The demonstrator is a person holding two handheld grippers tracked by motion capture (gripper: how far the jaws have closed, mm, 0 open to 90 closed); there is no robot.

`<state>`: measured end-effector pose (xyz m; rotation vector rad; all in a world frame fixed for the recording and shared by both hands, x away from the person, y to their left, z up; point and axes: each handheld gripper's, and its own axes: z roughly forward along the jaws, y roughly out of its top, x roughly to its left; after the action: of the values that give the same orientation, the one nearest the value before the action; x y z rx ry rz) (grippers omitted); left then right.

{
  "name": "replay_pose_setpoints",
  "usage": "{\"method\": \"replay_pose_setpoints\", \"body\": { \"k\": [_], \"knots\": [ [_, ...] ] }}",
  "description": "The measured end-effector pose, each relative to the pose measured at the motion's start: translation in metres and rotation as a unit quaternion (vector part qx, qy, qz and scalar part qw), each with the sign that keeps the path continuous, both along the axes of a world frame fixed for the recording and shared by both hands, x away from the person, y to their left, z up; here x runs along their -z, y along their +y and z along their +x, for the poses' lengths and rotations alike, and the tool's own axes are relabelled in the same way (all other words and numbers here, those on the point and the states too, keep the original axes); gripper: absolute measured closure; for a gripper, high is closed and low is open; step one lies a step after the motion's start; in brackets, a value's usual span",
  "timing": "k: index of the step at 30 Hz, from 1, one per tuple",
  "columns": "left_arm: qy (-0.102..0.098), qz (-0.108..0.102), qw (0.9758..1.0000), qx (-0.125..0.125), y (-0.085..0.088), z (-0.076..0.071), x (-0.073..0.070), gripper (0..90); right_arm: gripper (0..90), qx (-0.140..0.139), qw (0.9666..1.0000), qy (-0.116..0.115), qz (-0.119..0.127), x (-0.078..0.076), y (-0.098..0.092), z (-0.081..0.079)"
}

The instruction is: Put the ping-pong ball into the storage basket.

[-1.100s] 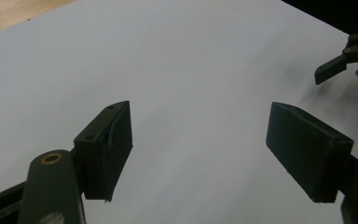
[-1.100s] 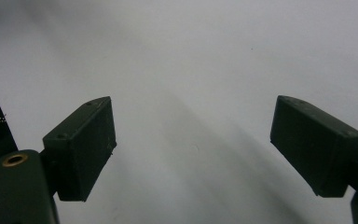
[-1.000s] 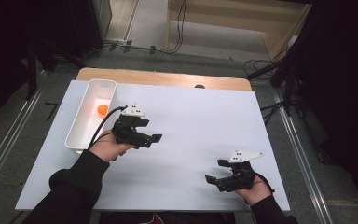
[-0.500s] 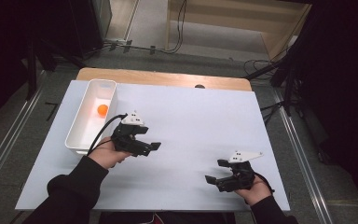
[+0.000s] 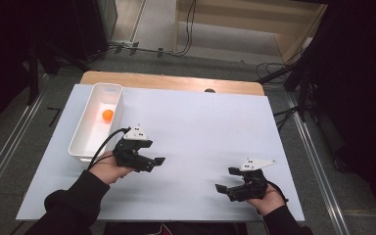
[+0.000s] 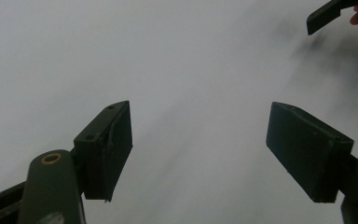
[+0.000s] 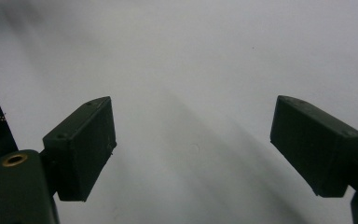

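An orange ball (image 5: 107, 115) lies inside a long white tray (image 5: 82, 145) at the table's left side. My left gripper (image 5: 158, 162) is held just right of the tray's near end, low over the white table (image 5: 200, 122), pointing right. Its jaws stand apart with nothing between them (image 6: 198, 149). My right gripper (image 5: 225, 180) rests near the front right of the table, pointing left, open and empty (image 7: 193, 149). The right gripper's jaw tips appear in the top right corner (image 6: 335, 28) of the left gripper view.
A wooden strip (image 5: 176, 82) runs along the table's far edge with a dark spot (image 5: 209, 90) on it. Metal rails flank the table on the floor, and cables lie beyond the far edge.
My left gripper has drifted toward me and lower, away from the tray's middle to beside its near end. The right gripper has stayed where it was.
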<state>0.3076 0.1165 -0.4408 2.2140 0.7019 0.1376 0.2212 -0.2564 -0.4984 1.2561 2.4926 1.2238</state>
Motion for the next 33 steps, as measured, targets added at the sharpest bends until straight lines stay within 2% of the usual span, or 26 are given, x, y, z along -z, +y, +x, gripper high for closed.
{"method": "replay_pose_setpoints", "body": {
  "k": [5, 13, 15, 22, 28, 33],
  "knots": [
    [0.004, -0.005, 1.0000, 0.001, 0.008, -0.005, 0.004, 22.9, 12.9, 0.000, 1.0000, 0.000, -0.001, 0.000, 0.000, 0.000],
    [-0.011, 0.001, 0.9999, 0.012, 0.022, -0.014, 0.008, 22.9, 12.9, -0.001, 1.0000, -0.001, -0.001, 0.000, 0.000, 0.000],
    [-0.007, -0.002, 0.9999, 0.012, 0.025, -0.017, 0.010, 22.9, 12.9, -0.001, 1.0000, -0.001, -0.001, 0.000, 0.000, 0.001],
    [-0.014, -0.001, 0.9997, 0.022, 0.030, -0.026, 0.012, 20.6, 12.9, -0.001, 1.0000, -0.002, -0.002, 0.001, 0.001, 0.001],
    [-0.001, -0.001, 0.9998, 0.018, 0.037, -0.028, 0.017, 20.6, 12.9, 0.000, 1.0000, -0.001, -0.003, 0.001, 0.001, 0.001],
    [-0.001, 0.002, 0.9999, 0.014, 0.041, -0.031, 0.021, 20.6, 12.9, 0.001, 1.0000, -0.001, -0.004, 0.001, 0.000, 0.001]
  ]
}}
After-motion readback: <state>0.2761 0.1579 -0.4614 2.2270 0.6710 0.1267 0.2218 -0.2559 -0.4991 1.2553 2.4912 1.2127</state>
